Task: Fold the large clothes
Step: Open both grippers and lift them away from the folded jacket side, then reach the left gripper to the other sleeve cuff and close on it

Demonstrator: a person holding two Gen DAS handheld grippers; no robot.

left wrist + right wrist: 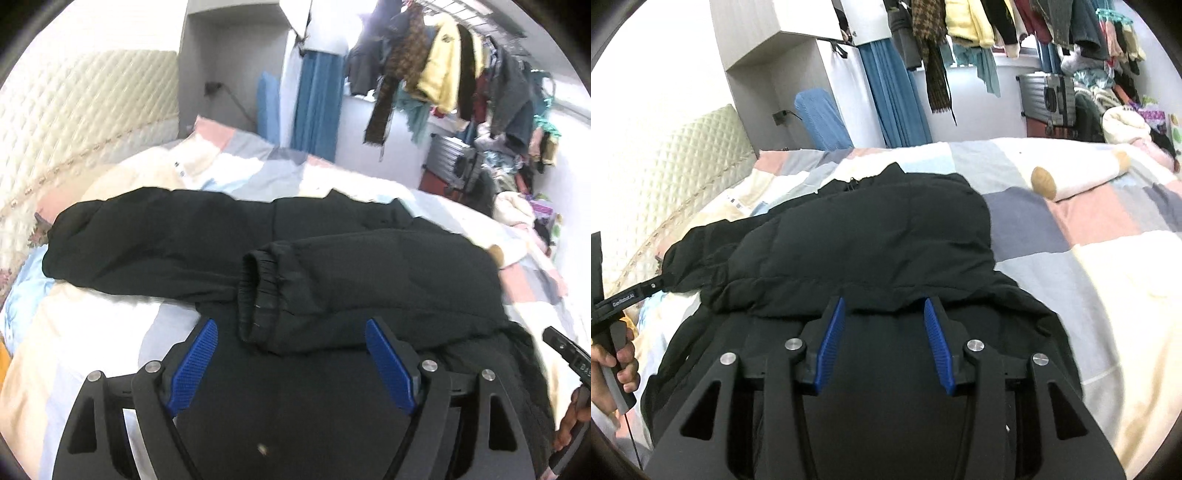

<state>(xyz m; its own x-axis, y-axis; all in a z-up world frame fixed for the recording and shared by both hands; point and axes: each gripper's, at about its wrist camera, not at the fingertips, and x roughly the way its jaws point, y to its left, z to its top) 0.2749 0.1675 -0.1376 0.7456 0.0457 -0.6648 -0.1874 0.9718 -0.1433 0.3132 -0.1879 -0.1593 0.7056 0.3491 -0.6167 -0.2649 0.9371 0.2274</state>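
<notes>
Overhead hanging clothes (979,22), patchwork quilt (1071,236), quilted headboard (74,110)

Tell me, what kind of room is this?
Most likely a lived-in bedroom. A black padded jacket lies on a bed with a pastel patchwork quilt and a quilted cream headboard. Clothes hang crowded on a rack by the far wall, with a silver suitcase beneath.

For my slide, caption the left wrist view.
Open left gripper hovers over a black puffer jacket on the patchwork quilt, one sleeve folded across.
</notes>
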